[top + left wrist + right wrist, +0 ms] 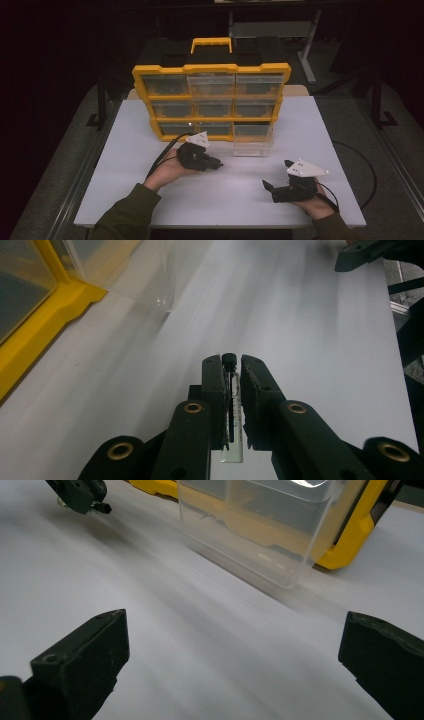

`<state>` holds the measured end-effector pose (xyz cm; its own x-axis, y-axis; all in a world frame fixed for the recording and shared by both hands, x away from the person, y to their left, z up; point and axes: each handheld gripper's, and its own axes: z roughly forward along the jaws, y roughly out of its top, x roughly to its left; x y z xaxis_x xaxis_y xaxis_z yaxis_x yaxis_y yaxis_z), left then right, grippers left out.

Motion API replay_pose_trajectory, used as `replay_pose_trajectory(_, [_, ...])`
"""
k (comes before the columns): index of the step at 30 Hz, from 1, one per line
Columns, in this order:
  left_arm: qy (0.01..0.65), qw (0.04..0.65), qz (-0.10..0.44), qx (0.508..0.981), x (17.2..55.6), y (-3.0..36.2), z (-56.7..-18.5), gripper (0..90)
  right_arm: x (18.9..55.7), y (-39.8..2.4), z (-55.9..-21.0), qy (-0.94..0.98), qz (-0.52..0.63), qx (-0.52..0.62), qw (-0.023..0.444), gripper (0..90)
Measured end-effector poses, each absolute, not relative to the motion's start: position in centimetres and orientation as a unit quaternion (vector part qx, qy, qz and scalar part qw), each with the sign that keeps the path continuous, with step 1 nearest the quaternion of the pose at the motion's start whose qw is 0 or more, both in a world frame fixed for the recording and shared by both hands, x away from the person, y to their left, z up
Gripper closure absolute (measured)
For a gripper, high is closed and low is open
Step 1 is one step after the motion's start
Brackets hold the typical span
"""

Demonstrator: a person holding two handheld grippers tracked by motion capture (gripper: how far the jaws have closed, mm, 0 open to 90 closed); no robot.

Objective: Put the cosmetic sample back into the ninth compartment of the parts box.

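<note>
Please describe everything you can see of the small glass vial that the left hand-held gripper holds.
The vial is a thin tube of clear material that looks like glass, closed by a small black cap at its far end. A dark thin rod runs inside it along its length. It lies along the jaws of the left hand-held gripper, clamped between the two black pads, with the cap just past the tips and the clear bottom end showing near the gripper's body. It is held above the white table and touches nothing else.

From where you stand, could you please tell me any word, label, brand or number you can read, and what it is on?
None can be read: the yellow organizer, its clear drawer, the vial in the left gripper and the table carry no legible text.
</note>
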<state>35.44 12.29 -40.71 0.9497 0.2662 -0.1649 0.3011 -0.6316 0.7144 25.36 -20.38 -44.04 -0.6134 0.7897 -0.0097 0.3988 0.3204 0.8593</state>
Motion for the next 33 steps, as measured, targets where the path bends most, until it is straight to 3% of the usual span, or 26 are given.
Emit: replay_pose_trajectory(33, [0.147, 0.417, -0.027, 0.897, 37.4, 11.3, -37.2, 81.3, 25.4, -20.4, -44.1, 0.782, 0.442, 0.378, 0.222, 0.0])
